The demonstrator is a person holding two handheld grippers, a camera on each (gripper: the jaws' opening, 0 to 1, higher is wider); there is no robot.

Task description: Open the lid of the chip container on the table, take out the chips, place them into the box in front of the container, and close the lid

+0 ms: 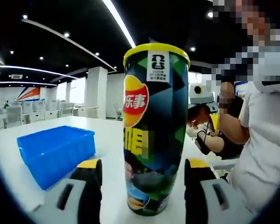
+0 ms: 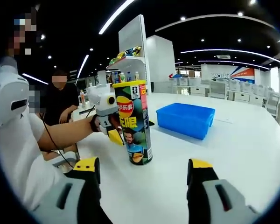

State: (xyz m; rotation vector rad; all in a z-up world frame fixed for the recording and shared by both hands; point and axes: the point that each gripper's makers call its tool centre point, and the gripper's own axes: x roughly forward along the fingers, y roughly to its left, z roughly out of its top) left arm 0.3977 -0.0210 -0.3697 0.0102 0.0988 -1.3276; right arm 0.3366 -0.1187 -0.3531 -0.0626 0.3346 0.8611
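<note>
- Where the left gripper view looks along its own jaws, left tool (image 1: 143, 179) spread wide, yellow-tipped black jaws flanking the tall cylindrical chip container with yellow lid and dark printed wrap (image 1: 155, 126); jaws close beside the can's lower half, contact with its sides hard to judge.
- Container upright on the white tabletop (image 1: 109, 135), yellow lid (image 1: 156, 49) seated on top; base rim partly cut off between the jaws.
- Shallow rectangular blue plastic box (image 1: 56, 151) lying on the tabletop well to the view's left of the can, apart from it; inside hidden by the low angle.
- Person in a white shirt (image 1: 266, 140) cut off at the view's right edge, with a forearm raised; a second seated person behind, largely blocked by the can and that arm.
- Seen from the right gripper view, right tool (image 2: 143, 179) also spread open, nothing between its jaws, held well back from the chip container (image 2: 133, 122).
- Left tool (image 2: 113, 133) entering there from the view's left, held by a hand (image 2: 97, 123); one yellow jaw tip visible at the can's near-left side, the other jaw hidden behind the can.
- Blue box (image 2: 186, 119) resting beyond and to the view's right of the can; contents impossible to make out.
- Background desks and shelves small and blurred.
</note>
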